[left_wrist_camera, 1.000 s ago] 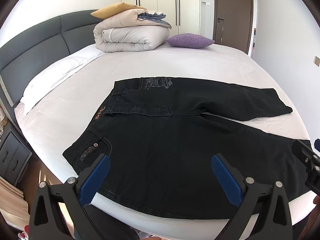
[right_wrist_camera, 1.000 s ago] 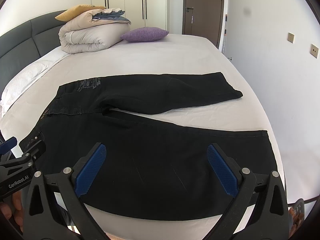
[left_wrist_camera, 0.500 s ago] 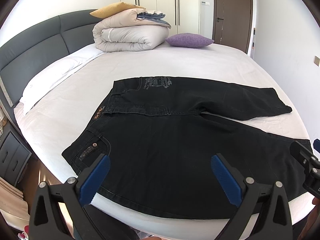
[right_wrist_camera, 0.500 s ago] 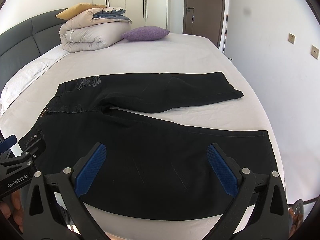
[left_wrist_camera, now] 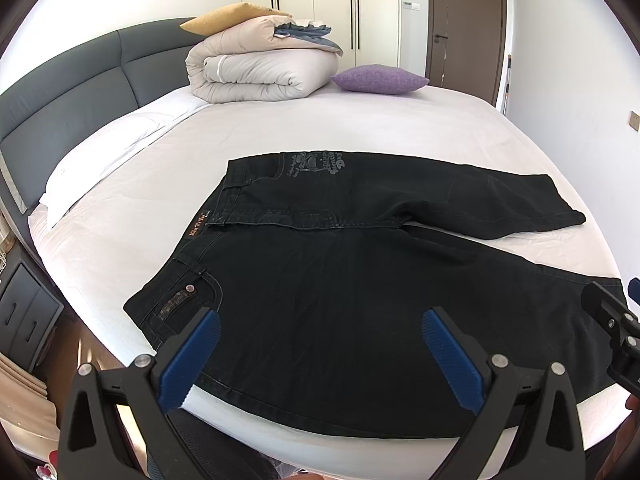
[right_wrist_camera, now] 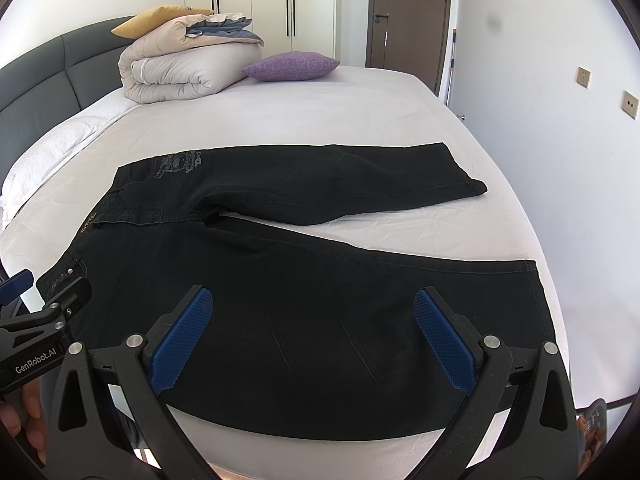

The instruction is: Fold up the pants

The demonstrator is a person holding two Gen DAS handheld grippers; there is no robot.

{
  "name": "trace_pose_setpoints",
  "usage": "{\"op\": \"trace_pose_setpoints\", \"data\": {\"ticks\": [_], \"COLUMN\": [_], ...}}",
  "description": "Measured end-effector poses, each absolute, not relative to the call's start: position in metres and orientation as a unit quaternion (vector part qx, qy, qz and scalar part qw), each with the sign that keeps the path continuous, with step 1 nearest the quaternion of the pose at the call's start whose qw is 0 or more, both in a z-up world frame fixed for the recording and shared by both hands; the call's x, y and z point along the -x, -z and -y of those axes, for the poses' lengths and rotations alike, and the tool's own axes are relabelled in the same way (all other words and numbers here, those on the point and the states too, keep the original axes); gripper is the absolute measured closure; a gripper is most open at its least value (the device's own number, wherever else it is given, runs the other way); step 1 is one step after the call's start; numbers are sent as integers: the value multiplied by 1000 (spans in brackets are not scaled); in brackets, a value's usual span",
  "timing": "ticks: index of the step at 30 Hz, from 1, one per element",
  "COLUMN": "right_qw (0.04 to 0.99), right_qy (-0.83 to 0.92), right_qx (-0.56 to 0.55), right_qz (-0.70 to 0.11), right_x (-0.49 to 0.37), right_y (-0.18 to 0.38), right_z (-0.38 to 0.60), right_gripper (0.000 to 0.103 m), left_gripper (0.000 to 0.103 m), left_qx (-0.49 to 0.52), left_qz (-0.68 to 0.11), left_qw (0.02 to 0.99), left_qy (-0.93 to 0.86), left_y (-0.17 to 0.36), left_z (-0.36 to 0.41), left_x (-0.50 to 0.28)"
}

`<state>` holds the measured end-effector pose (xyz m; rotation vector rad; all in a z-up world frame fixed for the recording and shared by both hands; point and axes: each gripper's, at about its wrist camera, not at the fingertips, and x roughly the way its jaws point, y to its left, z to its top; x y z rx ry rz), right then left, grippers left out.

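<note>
Meanwhile both claws, left claw [left_wrist_camera: 320, 354] and right claw [right_wrist_camera: 312, 338], gape above pants [left_wrist_camera: 360, 280]; duvet [left_wrist_camera: 256, 68], pillow [left_wrist_camera: 378, 79] far.

Black pants [right_wrist_camera: 304, 288] flat on bed [right_wrist_camera: 320, 108]

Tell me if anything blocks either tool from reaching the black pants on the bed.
Nothing visible does. The black denim pants lie flat on the white bed directly under the open left tool and open right tool; the beige folded duvet sits far behind.
</note>
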<state>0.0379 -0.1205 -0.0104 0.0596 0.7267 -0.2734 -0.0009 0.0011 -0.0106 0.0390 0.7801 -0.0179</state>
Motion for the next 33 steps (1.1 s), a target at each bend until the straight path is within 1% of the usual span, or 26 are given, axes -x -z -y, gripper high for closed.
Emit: {"op": "trace_pose_setpoints", "data": {"ticks": [20,33], "right_qw": [925,921], "right_qy": [133,134], "right_qx": [-29,-26], "right_qz": [-356,-365], "right_x": [-37,-44], "right_y": [12,28], "right_z": [120,116], "right_gripper": [0,0], "left_gripper": [0,0], "left_qx": [-16,-16], "left_qz": [-385,-397], "left_qw": [923,918], "left_qy": [7,2], "left_y": [17,25], "left_z": [-8,-16], "left_x": [5,-7]}}
